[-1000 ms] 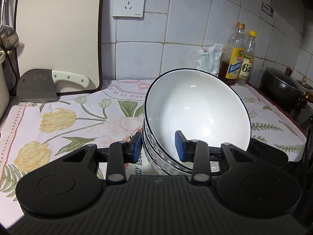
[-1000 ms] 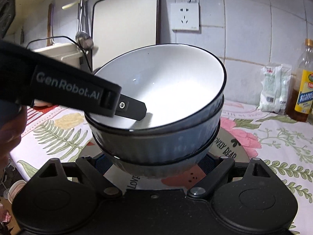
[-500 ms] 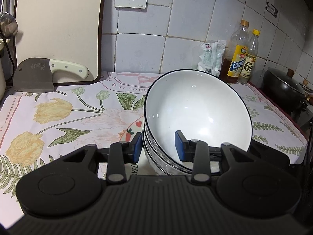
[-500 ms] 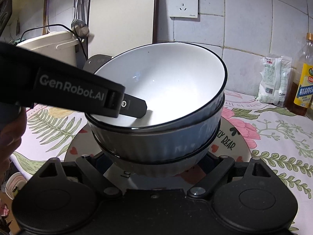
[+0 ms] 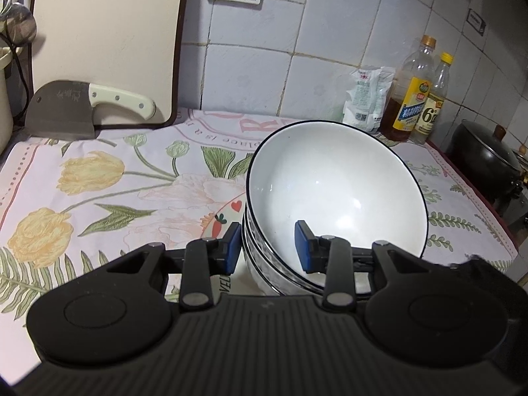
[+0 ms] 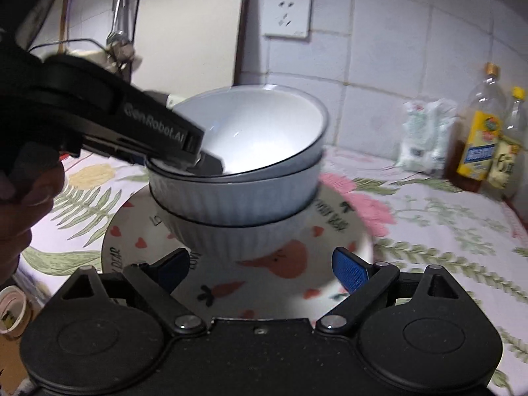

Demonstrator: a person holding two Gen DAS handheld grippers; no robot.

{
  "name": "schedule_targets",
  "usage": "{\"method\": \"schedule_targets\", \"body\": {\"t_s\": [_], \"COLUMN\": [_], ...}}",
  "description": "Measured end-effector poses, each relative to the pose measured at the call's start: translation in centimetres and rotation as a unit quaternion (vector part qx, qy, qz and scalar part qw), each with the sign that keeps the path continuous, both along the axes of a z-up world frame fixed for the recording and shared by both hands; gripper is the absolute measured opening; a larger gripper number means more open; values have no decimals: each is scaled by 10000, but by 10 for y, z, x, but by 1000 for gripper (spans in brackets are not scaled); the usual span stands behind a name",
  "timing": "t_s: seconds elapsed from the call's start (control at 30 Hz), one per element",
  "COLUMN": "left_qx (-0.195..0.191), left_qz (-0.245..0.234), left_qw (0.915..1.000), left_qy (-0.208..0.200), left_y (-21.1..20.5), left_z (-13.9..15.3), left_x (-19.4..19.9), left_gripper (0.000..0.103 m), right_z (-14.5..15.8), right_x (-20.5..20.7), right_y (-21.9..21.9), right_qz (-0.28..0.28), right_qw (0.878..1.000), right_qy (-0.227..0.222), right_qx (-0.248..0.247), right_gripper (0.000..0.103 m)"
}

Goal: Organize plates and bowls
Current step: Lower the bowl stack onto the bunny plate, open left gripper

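Three bowls (image 6: 244,178) are nested into one stack, and the stack sits on the cartoon plate (image 6: 343,237) on the bench (image 5: 99,198), so the bowl-stacking part looks essentially done from what shows.

Left hand-held gripper (image 5: 268,247): pads straddle the near wall of the stack, one blue pad outside, one inside the top bowl (image 5: 336,191). They look closed on the rims, though I can't confirm firm contact from the left wrist view. The right wrist view shows the same gripper body (image 6: 109,122) reaching over the rim from the left side.

Right hand-held gripper (image 6: 264,272): fingers spread wide, holding nothing, hovering low over the near edge of the plate, just short of the bottom bowl.

Stack leans slightly; the top bowl sits tilted in the one below rather than flush.

Left to do, as a judgement:
- seat the top bowl level
- release the left grip
- possibly move plate plus stack to storage; no destination visible

No other loose plates or bowls show in either view. Cleaver (image 5: 59,112), cutting board (image 5: 105,33), oil bottles (image 5: 412,99) and pot (image 5: 485,158) sit well apart from the stack.
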State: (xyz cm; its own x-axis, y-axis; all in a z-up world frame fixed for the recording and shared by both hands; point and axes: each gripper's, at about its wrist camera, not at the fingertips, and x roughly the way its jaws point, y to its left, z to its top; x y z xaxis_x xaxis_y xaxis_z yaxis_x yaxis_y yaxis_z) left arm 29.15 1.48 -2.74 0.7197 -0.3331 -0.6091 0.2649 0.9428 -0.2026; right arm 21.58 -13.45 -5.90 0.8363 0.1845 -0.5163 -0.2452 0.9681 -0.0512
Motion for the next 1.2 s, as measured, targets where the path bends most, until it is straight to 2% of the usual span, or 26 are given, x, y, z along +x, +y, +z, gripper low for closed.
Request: {"method": "schedule_targets", "body": {"t_s": [0.1,0.13,0.17,0.3,0.5,0.6,0.7,0.9,1.1,1.2], "left_qx": [-47,-36,-61,-14,-10,-2,167,274,549,621], "left_qz": [95,107,123,112,202,190,171,232,268,287], "left_qw": [9999,9999,9999,9998,9989,9987,9979,9968,9943,9933], "left_qy": [100,83,37,-181,-426,-480,-600,-718,-876,-936], "left_y": [1,1,2,4,8,12,15,26,26,26], "left_z": [3,4,6,18,35,42,47,57,63,66], "left_x": [-3,-7,-11,-36,-77,-96,-114,-146,-177,-192], "left_gripper": [35,38,42,43,50,50,52,58,69,81], "right_z": [7,9,12,22,41,49,58,78,88,90], "right_x": [-15,-18,-24,-47,-74,-88,-112,-150,-168,-180], "right_y": [-6,-7,-9,-10,-9,-16,-19,-16,-24,-31], "right_qz": [-129,-180,-229,-315,-434,-611,-839,-1095,-1071,-1168], "right_qw": [9999,9997,9996,9985,9963,9959,9906,9841,9865,9859], "right_qy": [-96,-128,-170,-348,-517,-532,-1035,-1369,-1238,-1191], "right_qx": [-28,-33,-49,-276,-539,-412,-303,-292,-50,145], "right_gripper": [98,99,100,102,102,102,102,102,102,102]}}
